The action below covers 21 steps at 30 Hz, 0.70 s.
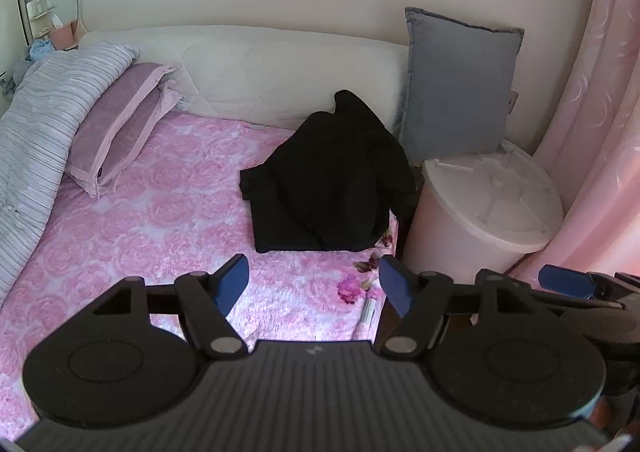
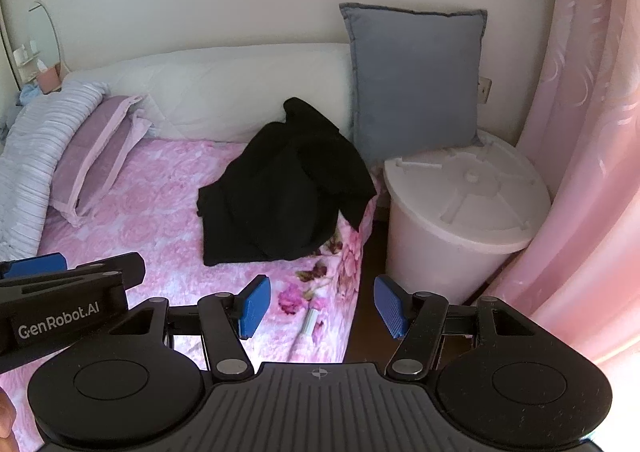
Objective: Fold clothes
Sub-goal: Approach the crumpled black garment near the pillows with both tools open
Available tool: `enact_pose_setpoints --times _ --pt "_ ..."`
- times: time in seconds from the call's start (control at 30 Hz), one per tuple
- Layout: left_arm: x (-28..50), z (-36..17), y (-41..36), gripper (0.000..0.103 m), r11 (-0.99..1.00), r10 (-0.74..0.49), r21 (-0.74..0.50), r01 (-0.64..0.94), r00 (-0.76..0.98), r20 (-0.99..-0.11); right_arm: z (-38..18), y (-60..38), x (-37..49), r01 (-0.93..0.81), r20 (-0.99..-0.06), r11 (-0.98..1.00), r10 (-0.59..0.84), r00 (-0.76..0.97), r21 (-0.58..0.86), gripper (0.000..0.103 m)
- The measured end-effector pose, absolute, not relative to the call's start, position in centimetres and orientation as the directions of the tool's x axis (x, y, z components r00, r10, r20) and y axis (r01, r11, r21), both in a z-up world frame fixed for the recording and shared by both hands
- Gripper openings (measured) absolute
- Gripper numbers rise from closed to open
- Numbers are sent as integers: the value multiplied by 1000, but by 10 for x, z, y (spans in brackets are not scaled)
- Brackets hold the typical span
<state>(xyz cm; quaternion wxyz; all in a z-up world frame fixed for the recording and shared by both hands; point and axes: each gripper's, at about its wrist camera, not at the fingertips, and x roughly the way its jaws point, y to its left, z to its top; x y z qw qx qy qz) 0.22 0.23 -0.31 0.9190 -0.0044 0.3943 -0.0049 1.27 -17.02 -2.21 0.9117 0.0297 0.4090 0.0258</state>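
We see a bed (image 1: pixel 132 220) under a pink rose-patterned cover, filling the left and middle of both frames. A black garment (image 1: pixel 324 188) lies crumpled at centre, near the bed's right edge. At upper left rest a lilac pillow (image 1: pixel 116 124) and a striped quilt (image 1: pixel 36 124). A small white tube (image 2: pixel 311 318) lies at lower centre.

A garment (image 1: pixel 324 180) lies in a heap on the bed (image 1: pixel 160 220), near its right edge and just before the headboard (image 1: pixel 256 72). A pillow (image 1: pixel 116 124) lies to its left, with a quilt (image 1: pixel 36 124) further left. Right of the bed stands a bin (image 1: pixel 480 208), and a cushion (image 1: pixel 460 84) rests upright behind it against the wall.
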Motion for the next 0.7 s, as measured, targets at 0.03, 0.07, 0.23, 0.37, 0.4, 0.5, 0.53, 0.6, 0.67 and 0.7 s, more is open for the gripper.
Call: enact_pose_setpoints --times 0.03,0.07,0.23,0.37,0.4,0.5,0.53,0.6,0.67,0.7 --pt "3 -4 3 69 1000 -13 -14 5 688 -725 -22 -168 13 -22 -745 997 71 663 75 61" --pt "3 -4 3 69 1000 -14 -15 4 688 -726 -23 -166 12 -22 -747 997 70 661 74 61" --pt "6 -8 5 69 1000 -18 -23 1 685 -729 -24 -157 12 -19 -753 997 66 655 71 61" --pt "-1 -10 11 69 999 -38 -35 19 687 -726 -26 -163 9 -16 -754 997 64 654 70 61" --pt "-2 -9 11 69 999 -41 -37 20 687 -725 -25 -160 10 -14 -754 998 61 654 69 61" --pt "-3 -8 13 69 999 -48 -43 25 691 -721 -23 -155 11 -10 -751 998 54 658 64 61" --pt "-5 -8 15 69 999 -51 -45 27 693 -719 -23 -155 10 -9 -749 998 52 660 61 61" --pt "-7 -8 17 69 998 -56 -48 31 696 -716 -22 -153 7 -9 -745 998 49 666 58 61" --pt "-10 -8 19 69 998 -62 -52 36 698 -713 -20 -152 5 -7 -742 998 45 669 55 61" --pt "-10 -6 22 69 998 -65 -53 39 699 -712 -20 -151 4 -5 -740 999 44 671 54 61"
